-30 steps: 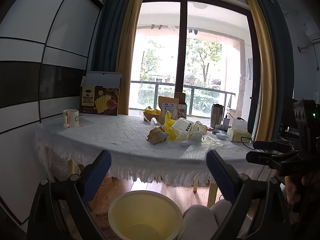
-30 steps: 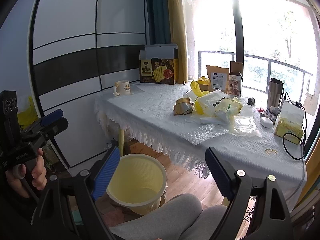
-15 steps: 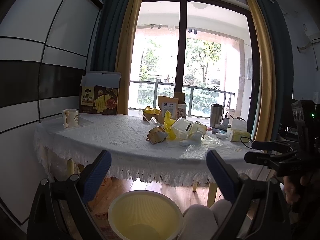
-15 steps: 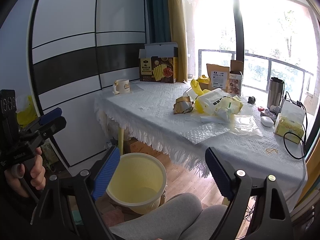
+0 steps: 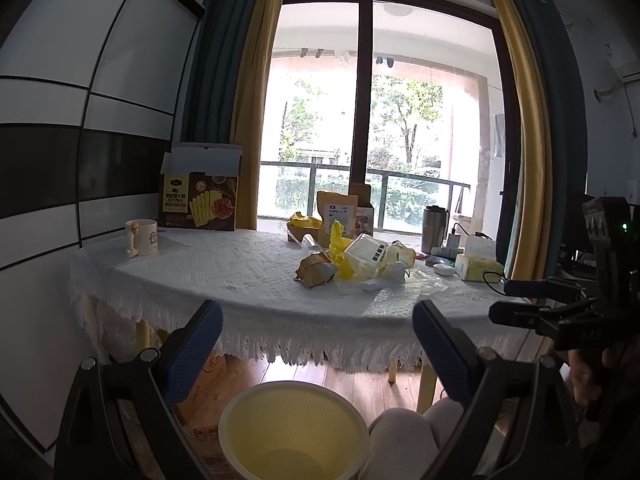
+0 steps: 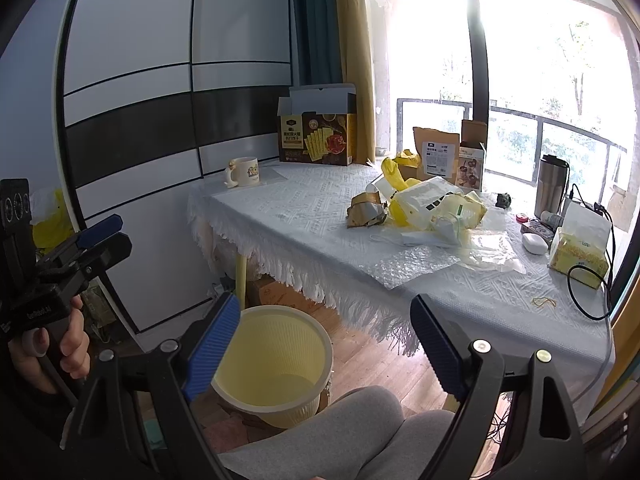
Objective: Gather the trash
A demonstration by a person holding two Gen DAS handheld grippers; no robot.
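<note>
- Daylight from a balcony window falls on a table (image 6: pixel 304 224) under a white lace cloth, its fringe hanging over the near edge.
- Next to the frames half a second and one second back, almost nothing differs: both grippers hang at the same height and the heap on the table lies as it did.
- Left gripper (image 5: pixel 316 320) is spread wide and holds nothing; it hovers short of the table edge.
- Right gripper (image 6: pixel 324 324) is likewise wide apart and empty, also short of the fringe.
- Trash pile (image 6: pixel 420 208), made of a crumpled brown wrapper (image 5: pixel 314 272), yellow plastic bags and clear film, sits mid-table, well apart from both grippers.
- Yellow waste basket (image 6: pixel 280 360) stands on the wood floor below the near edge, beside the person's grey-clad knee (image 6: pixel 360 420).
- Bare cloth lies between the edge and the pile, apart from a bubble-wrap sheet (image 6: pixel 412 266).
- Around it stand a mug (image 6: pixel 244 172), a snack box (image 6: pixel 320 136), a steel tumbler (image 6: pixel 552 186), a tissue pack (image 6: pixel 576 252) and a black cable.
</note>
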